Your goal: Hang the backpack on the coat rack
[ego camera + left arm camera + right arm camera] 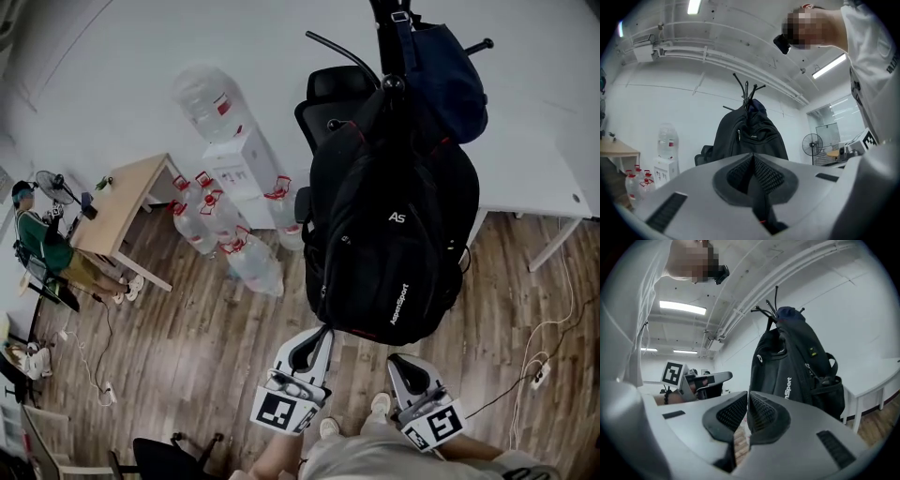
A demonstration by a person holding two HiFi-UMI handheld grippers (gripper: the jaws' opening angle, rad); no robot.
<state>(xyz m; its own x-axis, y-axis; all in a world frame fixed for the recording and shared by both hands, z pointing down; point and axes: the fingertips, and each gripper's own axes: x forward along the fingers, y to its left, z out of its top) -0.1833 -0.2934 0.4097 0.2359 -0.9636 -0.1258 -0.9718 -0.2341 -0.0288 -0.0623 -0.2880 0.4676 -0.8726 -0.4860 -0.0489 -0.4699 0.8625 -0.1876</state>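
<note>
Hanging backpack (747,136) stands apart from the left hand-held gripper (752,161)

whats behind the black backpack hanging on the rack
A black office chair shows past the backpack's upper left, and a dark blue bag hangs behind it on the coat rack. The rack's pole and base are covered by the backpack.

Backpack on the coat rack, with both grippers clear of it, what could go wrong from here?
1. The backpack hangs bulky on one side of the coat rack, which also bears a navy bag; the stand might tip.
2. Its loop on the hook is hidden, so it may slip, and the shut left gripper and right gripper hold nothing.
</note>
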